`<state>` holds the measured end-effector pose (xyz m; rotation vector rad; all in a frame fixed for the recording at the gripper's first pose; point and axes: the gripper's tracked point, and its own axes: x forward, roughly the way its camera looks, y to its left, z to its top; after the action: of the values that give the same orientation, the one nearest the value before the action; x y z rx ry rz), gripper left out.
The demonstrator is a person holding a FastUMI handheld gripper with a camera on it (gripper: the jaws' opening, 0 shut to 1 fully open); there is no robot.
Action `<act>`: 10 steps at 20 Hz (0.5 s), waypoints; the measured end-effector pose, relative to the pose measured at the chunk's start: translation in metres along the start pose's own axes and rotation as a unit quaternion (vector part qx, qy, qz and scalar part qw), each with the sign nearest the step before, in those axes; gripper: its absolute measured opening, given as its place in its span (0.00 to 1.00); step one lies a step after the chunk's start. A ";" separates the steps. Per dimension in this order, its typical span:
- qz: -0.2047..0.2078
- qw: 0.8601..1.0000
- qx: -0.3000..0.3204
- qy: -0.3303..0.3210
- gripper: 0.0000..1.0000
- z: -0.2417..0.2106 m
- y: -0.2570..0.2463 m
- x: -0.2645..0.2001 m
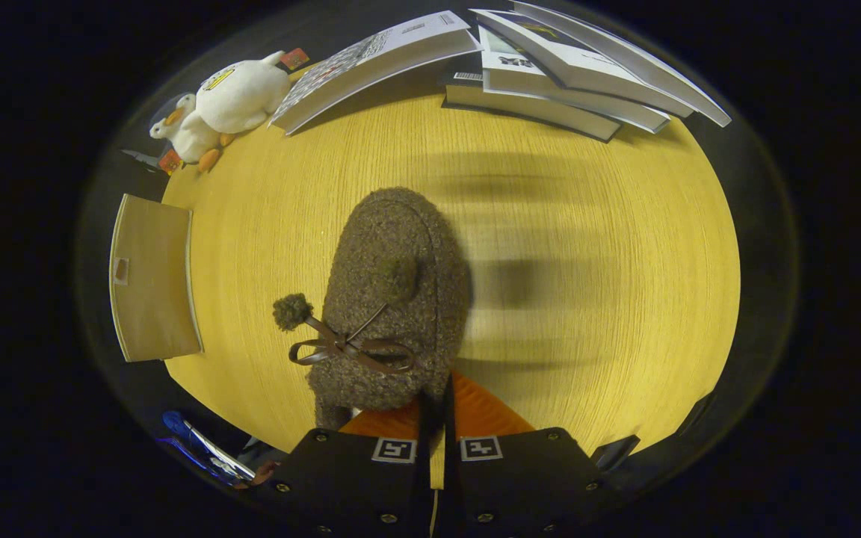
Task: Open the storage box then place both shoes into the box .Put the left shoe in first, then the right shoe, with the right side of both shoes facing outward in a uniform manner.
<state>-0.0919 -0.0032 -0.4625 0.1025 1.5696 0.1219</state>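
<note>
While the claw (436, 407) was clenched on the heel rim of a fuzzy brown shoe (393, 299), the shoe hung over the yellow counter (587, 246). Books (550, 75) lay upper right, a plush duck (225, 104) upper left.

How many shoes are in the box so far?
None that I can see. The gripper is shut on the fuzzy brown shoe, held over the wooden table. The box lid lies at the table's edge, so the box looks opened. Still left: putting this shoe in, then the other.
</note>
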 end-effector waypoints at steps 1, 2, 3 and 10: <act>0.006 1.000 0.002 0.001 0.07 -0.001 0.003 -0.003; 0.011 1.000 0.002 0.002 0.07 -0.002 0.006 -0.007; 0.015 1.000 0.004 -0.003 0.08 0.000 0.010 -0.012; 0.048 0.998 -0.016 -0.038 0.00 0.009 0.052 -0.049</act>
<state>-0.0831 0.0418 -0.4065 0.1551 1.4871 0.2154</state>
